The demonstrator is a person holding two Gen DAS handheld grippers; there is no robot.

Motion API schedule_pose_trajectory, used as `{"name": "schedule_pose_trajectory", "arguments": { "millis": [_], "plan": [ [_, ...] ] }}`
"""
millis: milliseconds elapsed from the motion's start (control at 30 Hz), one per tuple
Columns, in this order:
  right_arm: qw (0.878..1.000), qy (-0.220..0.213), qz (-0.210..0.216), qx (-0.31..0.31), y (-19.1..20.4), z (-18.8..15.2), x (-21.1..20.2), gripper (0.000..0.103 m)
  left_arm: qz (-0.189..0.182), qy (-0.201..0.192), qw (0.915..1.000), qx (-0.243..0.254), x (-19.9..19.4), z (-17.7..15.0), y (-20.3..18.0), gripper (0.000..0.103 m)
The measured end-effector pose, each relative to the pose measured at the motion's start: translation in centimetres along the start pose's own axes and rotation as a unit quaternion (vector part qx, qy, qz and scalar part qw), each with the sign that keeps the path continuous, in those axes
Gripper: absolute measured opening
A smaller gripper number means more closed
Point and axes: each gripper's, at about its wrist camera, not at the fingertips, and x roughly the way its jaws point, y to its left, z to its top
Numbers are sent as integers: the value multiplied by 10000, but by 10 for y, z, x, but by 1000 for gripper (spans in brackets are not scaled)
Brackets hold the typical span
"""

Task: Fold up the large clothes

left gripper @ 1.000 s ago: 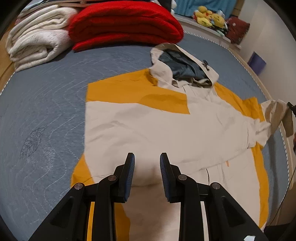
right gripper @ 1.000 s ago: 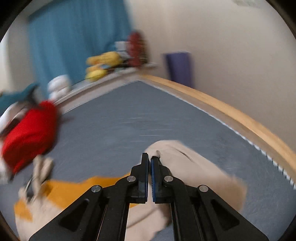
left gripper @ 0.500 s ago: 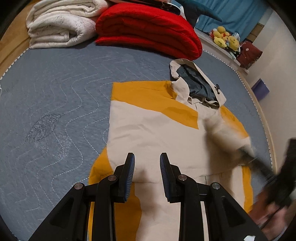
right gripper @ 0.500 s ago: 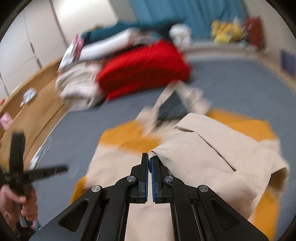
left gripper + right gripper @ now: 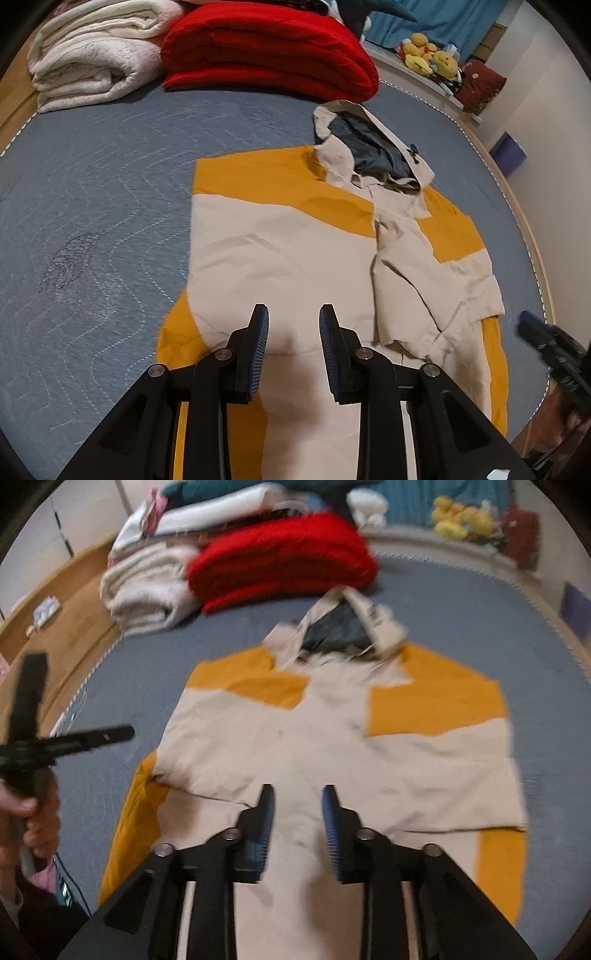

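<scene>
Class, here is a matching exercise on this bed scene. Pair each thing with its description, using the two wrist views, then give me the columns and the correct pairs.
Things:
1. jacket
2. red blanket
3. white blanket
4. left gripper

Descriptions:
A. folded, at the far left of the bed
B. open, holding nothing
C. beige and orange, spread flat
D. folded, just beyond the hood

Pairs: 1-C, 2-D, 3-A, 4-B

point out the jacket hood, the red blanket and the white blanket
jacket hood (image 5: pixel 373 147), left wrist view, on its dark lining
red blanket (image 5: pixel 266 51), left wrist view, on its top fold
white blanket (image 5: pixel 92 70), left wrist view, on its rolled front
</scene>
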Motion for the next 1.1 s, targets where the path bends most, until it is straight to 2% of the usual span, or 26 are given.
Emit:
{"name": "schedule_pose_trajectory", "arguments": {
  "millis": [133, 267, 367, 433, 467, 567, 667, 733, 867, 933, 967, 1033, 1100],
  "plan": [
    [9977, -245, 52, 635, -30, -11, -20, 38, -122, -5, 9999, 117, 8, -4, -22, 26],
    [9907, 178, 31, 1346, -63, -30, 16, 39, -373, 87, 9986, 361, 22, -14, -53, 26],
    [9698, 659, 281, 2330, -97, -38, 56, 39, -552, 203, 9959, 680, 30, -23, -77, 26],
    [9556, 846, 506, 2776, -112, -42, 73, 39, -689, 289, 9931, 909, 35, -28, -92, 26],
    [9525, 897, 575, 2854, -116, -43, 78, 39, -748, 322, 9914, 1023, 38, -31, -99, 26],
    [9494, 1008, 449, 2939, -124, -44, 91, 39, -907, 394, 9876, 1222, 43, -36, -114, 26],
    [9383, 1114, 484, 3239, -133, -48, 103, 39, -1011, 462, 9850, 1318, 49, -40, -124, 26],
    [9379, 1158, 520, 3228, -134, -50, 112, 39, -1102, 532, 9835, 1334, 53, -41, -128, 26],
    [9355, 1197, 856, 3212, -130, -47, 119, 39, -1188, 553, 9814, 1403, 55, -45, -134, 30],
    [9368, 1032, 985, 3195, -125, -42, 112, 24, -1222, 546, 9809, 1411, 55, -46, -135, 35],
    [9388, 948, 1044, 3142, -119, -37, 109, 6, -1232, 532, 9809, 1409, 55, -45, -134, 36],
    [9489, 626, 1206, 2850, -101, -23, 94, 5, -1255, 514, 9817, 1337, 56, -43, -133, 41],
    [9491, 401, 1770, 2575, -80, -9, 81, 4, -1469, 506, 9810, 1164, 54, -41, -130, 44]
  ]
}}
